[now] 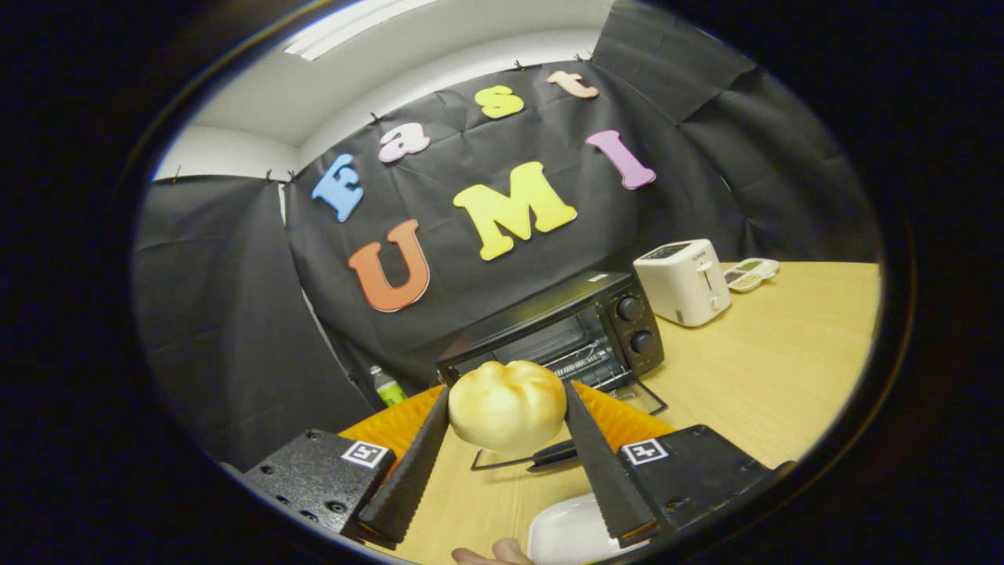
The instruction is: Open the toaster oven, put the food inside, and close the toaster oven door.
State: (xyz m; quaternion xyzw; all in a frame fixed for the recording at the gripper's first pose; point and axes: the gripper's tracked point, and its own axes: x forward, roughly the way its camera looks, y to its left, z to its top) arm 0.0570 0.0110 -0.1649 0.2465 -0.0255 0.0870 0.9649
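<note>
The fingers (506,439) were clamped on the bun (507,404), just before the toaster oven (565,333), whose door (565,439) lay open; carrying it level inside without squashing seemed wise.

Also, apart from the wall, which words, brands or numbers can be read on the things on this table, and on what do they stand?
None of the text can be read.
White toaster: small mark near its top, too blurred to read.
Toaster oven: marks around its knobs, too small to read.
Bottle: label too small to read.
Gripper, shut on the bun: square tags with a pattern, no words.
</note>
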